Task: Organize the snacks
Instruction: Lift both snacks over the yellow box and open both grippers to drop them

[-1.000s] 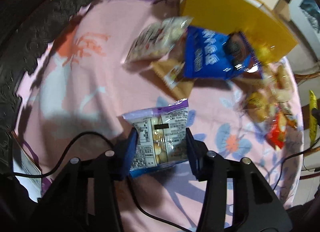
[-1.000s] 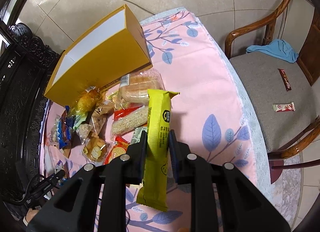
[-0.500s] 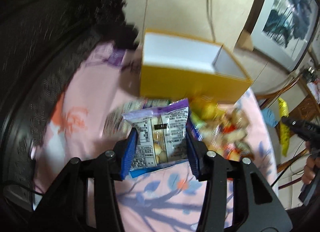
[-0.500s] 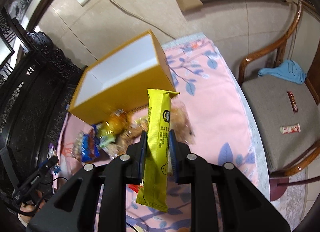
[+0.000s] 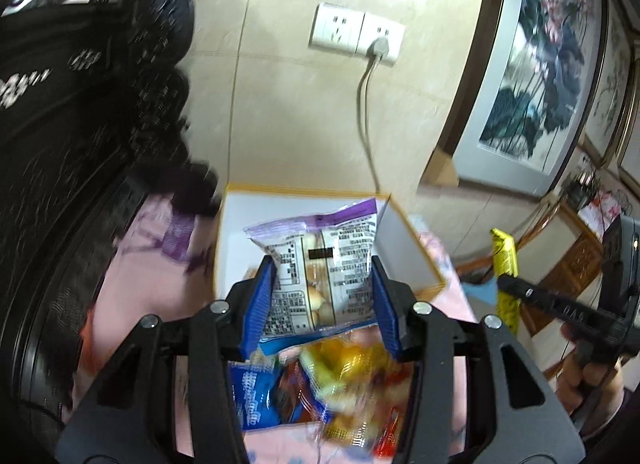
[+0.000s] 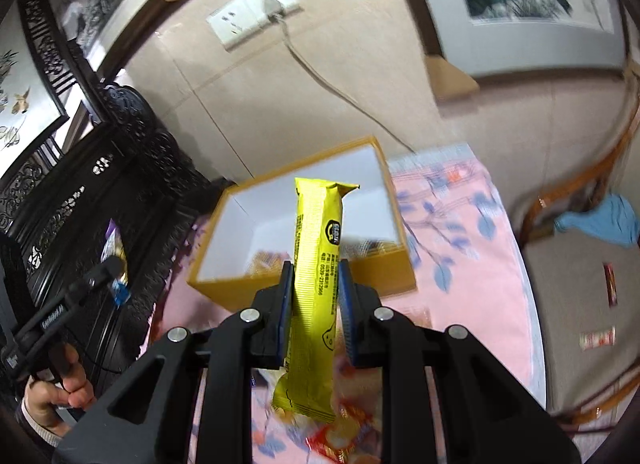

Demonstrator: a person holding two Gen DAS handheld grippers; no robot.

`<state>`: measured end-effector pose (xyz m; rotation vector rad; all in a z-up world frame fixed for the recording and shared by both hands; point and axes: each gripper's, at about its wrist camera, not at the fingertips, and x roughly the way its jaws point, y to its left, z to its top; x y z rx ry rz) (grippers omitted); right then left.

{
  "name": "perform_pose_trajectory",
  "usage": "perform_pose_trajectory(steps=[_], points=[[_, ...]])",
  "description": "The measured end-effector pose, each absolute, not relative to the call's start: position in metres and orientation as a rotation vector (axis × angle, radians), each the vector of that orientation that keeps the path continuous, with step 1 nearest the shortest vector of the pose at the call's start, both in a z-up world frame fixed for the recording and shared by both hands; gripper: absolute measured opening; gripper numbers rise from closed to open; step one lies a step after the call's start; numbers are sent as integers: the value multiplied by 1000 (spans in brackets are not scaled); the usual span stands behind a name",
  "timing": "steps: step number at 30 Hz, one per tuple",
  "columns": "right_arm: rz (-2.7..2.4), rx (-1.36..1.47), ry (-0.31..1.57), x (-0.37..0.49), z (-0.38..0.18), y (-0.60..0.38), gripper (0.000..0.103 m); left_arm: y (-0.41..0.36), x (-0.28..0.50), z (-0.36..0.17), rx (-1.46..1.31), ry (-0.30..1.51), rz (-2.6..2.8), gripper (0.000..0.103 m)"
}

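My left gripper (image 5: pixel 322 270) is shut on a purple-and-white snack bag (image 5: pixel 320 260), held in the air in front of the open yellow box (image 5: pixel 404 224) with its white inside. My right gripper (image 6: pixel 312 276) is shut on a long yellow snack bar (image 6: pixel 316 264), standing upright before the same yellow box (image 6: pixel 304 288). A few small snacks lie in the box bottom. In the left wrist view the yellow bar (image 5: pixel 505 252) and the right gripper show at the right edge. A pile of loose snacks (image 5: pixel 320 388) lies on the pink cloth below the left gripper.
The pink flowered tablecloth (image 6: pixel 460 264) covers the table. Dark carved furniture (image 6: pixel 100 192) stands to the left. A wooden chair (image 6: pixel 580 272) with a blue cloth and small wrappers sits at the right. A wall socket with a cable (image 5: pixel 360 36) is behind the box.
Both grippers have risen and tilted up with their snacks held; the views swung from the table top and snack pile toward the open yellow box and the wall.
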<state>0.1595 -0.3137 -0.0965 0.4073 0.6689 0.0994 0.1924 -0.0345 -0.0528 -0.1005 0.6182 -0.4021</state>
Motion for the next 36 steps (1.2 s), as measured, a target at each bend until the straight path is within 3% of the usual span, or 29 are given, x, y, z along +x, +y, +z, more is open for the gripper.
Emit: perform_pose_trajectory(steps=[7,16,17,18,19,20,36], points=[[143,346,596,218,-80,-298,22,-57,253,-38,-85,554,-380,47],[147,259,581,265,-93,-283,23,-80,305,-60,-29,567,-355,49],[149,247,592,271,-98,-281,30,-84,310,-66,-16,583,-342,61],[144,235,606,274,-101,-279,41,-85,312,-69,-9,595,-329,85],[116,218,624,278,-104,-278,65,-86,313,-73,2,603,-286,89],[99,213,620,277,-106,-278,68,-85,312,-74,3,596,-277,89],[60,275,750,196,-139,-312,68,-35,256,-108,-72,704,-223,89]])
